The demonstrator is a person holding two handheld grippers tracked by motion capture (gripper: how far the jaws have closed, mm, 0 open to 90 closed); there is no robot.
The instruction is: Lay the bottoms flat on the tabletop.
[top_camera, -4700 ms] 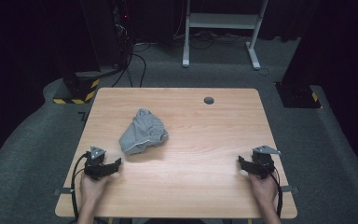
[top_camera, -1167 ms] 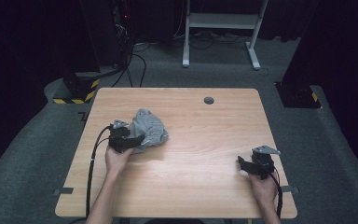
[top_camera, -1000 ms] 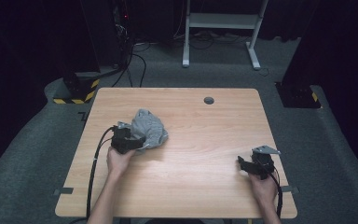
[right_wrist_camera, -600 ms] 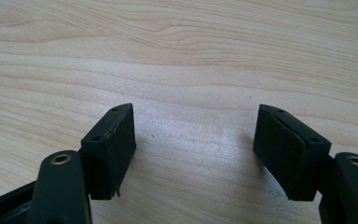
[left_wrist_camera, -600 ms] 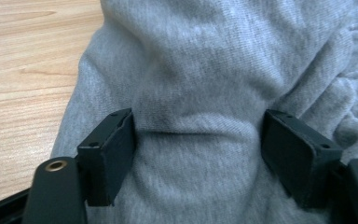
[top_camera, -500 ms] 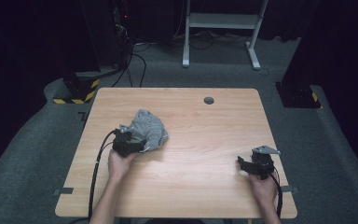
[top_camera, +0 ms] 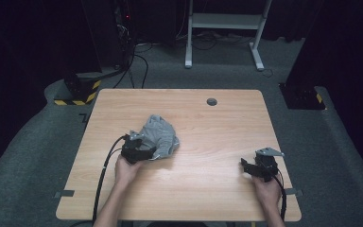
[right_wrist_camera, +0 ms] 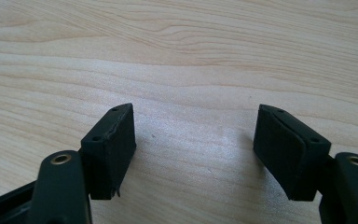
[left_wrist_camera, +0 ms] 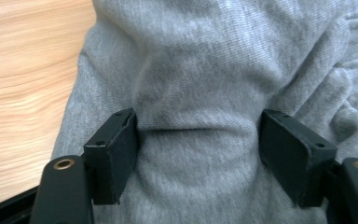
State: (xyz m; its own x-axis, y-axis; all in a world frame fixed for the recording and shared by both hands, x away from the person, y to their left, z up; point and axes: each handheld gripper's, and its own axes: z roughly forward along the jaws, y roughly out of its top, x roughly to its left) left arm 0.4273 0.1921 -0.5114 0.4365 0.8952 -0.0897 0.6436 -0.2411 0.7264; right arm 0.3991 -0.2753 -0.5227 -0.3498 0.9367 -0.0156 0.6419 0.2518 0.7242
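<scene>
Since the earliest picture the left tool (top_camera: 144, 154) has been travelling from the near left edge of the desk (top_camera: 208, 189) up to the crumpled grey garment (top_camera: 160, 136), and over the last second it has been settling against the garment's near side. The right tool (top_camera: 250, 166) has been staying where it was, well apart from the garment, toward the desk's near right corner. The garment is lying in a heap left of the desk's middle, nearer than the small dark grommet (top_camera: 211, 101) in the far part of the desktop. In the left gripper view the left tool (left_wrist_camera: 198, 149) is straddling a raised fold of the garment (left_wrist_camera: 200, 93): its jaws are standing wide, and they have just been narrowing a little, with the knit cloth bulging between the pads (left_wrist_camera: 121, 154). The pads are flanking the fold, but the cloth is not looking pinched yet, so I am judging the grasp as begun and not finished. In the right gripper view the right tool (right_wrist_camera: 196, 149) is standing wide open over bare wood (right_wrist_camera: 191, 56), holding nothing. So the approach is looking done; what is remaining, as I am reading it, is clamping on the fold, lifting or spreading the heap, and most likely bringing the idle right tool in to take a second hold.
</scene>
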